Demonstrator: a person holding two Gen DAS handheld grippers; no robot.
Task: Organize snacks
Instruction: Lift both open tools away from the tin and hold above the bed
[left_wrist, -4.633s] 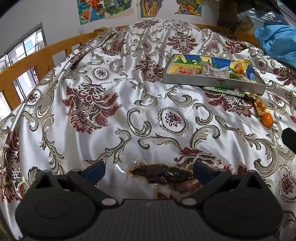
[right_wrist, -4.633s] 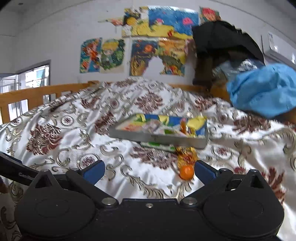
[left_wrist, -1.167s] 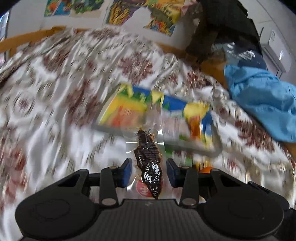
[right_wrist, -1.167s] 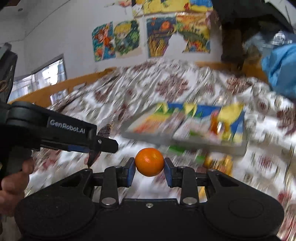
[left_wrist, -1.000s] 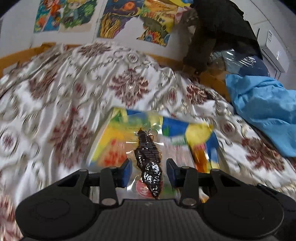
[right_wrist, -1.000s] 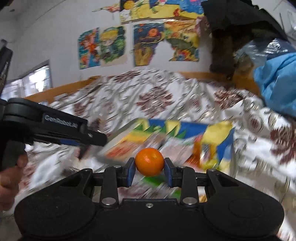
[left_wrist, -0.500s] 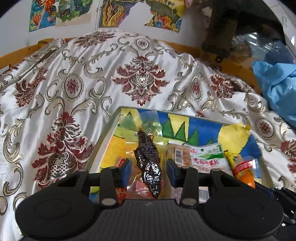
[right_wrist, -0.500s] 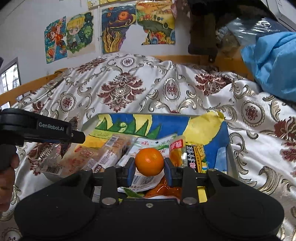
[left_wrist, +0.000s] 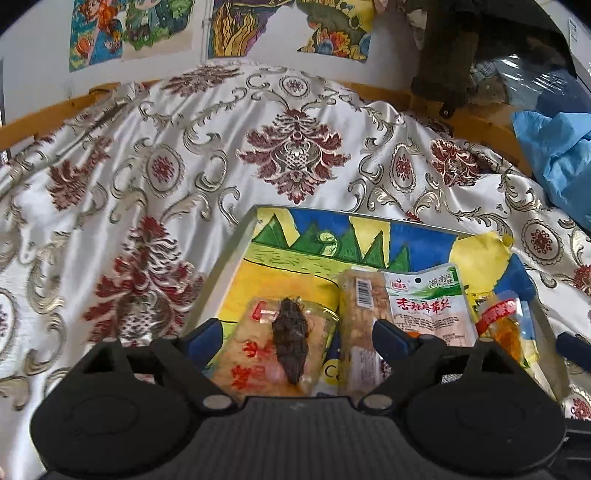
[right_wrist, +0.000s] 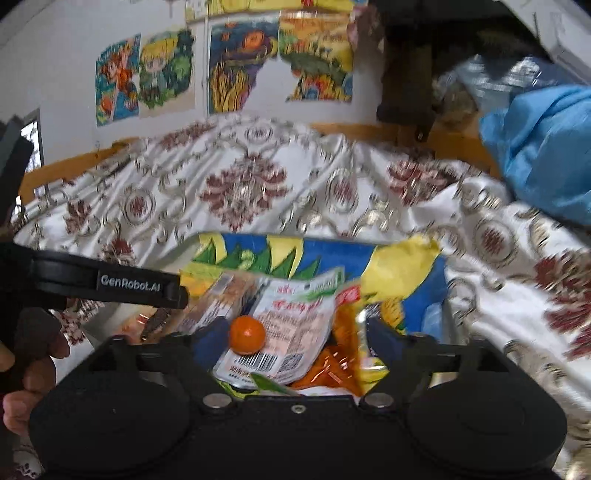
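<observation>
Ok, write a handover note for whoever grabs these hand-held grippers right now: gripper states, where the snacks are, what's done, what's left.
Left hand-held gripper: open, over the tray.
Right hand-held gripper: open, over the tray too.
Dark dried-meat packet: released, lying in the tray's left part.
Small orange: released, on the white-and-green snack pouch in the tray.
Done: both items dropped in.
Left: pull both grippers back; check the patterned bedspread for stray snacks, none visible from here.

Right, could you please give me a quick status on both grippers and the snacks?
Left gripper open, dark snack pack lying in the tray. Right gripper open, orange loose over the packets. Nothing in the way.
</observation>
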